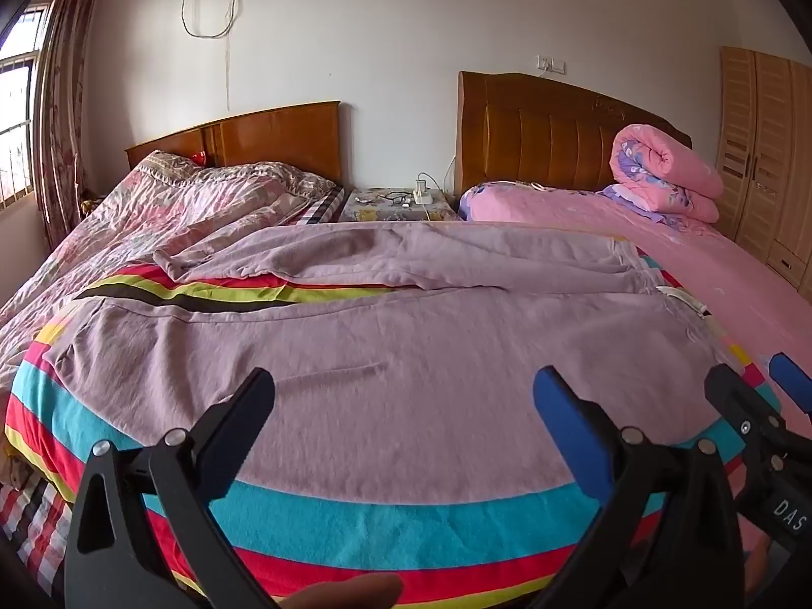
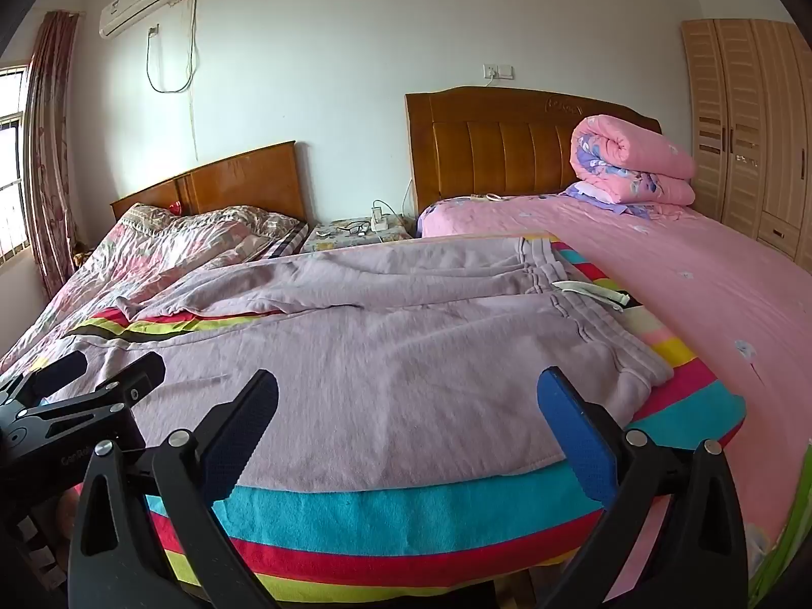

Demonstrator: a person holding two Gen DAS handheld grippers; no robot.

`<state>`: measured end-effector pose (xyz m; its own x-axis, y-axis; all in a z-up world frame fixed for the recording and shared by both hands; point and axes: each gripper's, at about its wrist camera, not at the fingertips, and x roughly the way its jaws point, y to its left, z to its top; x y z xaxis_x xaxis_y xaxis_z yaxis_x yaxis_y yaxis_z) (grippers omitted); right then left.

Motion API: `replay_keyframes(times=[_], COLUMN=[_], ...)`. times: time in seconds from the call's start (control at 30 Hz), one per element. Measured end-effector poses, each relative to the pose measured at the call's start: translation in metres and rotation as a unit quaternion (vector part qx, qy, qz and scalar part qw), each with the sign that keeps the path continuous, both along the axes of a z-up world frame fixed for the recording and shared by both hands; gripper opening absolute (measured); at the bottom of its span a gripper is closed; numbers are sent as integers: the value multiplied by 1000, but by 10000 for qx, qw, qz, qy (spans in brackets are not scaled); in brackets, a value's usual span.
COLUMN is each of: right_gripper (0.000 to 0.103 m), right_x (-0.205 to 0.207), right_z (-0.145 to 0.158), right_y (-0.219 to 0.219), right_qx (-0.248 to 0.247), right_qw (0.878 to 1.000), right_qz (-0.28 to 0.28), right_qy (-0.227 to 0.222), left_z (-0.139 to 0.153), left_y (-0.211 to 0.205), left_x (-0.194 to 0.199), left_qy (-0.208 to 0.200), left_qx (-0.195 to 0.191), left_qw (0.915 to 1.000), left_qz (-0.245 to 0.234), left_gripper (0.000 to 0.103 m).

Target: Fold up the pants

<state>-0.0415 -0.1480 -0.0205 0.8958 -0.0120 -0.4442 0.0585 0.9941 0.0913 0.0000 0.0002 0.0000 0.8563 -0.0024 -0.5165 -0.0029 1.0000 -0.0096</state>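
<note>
I am holding my left gripper [image 1: 403, 396] above the near edge of the bed, and its 2 fingers are standing wide apart with nothing between them. My right gripper [image 2: 408, 396] is hovering just beside it, and its 2 fingers are also standing far apart, holding nothing.

The pants [image 1: 406, 355] are lying spread out flat on a striped blanket [image 1: 406, 517] in front of me. They are pale purple. The waistband [image 2: 599, 325] is lying toward the right side, and the 2 legs are stretching away to the left. A small gap is showing between the legs, where the stripes of the blanket are visible. A white drawstring [image 2: 588, 292] is lying at the waistband. Both grippers are hovering apart from the cloth, not touching it.

To the right, a pink sheet [image 2: 710, 279] is covering the bed, and a rolled pink quilt [image 2: 634, 162] is resting near the headboard [image 2: 497, 147]. Between the 2 beds a small nightstand [image 1: 396, 203] is standing with glasses and a charger on it. A wardrobe [image 2: 751, 127] is standing at the far right.
</note>
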Motion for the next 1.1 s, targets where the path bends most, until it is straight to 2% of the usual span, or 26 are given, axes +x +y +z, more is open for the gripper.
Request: replay_keyframes(times=[0.6, 0.8, 1.1], right_gripper=[99, 99, 99], right_x=[2, 2, 3], right_z=[-2, -14, -8], right_y=[1, 3, 2], right_qx=[-56, -110, -146], right_qw=[10000, 9999, 9997], right_qz=[-8, -5, 3], right_qy=[41, 94, 186], left_z=[0, -5, -8], left_y=[0, -1, 0], left_x=[-1, -2, -2], left_qy=[41, 47, 120], left_qx=[20, 21, 2], left_qw=[10000, 10000, 9999], left_qz=[1, 0, 9], left_gripper=[102, 102, 102])
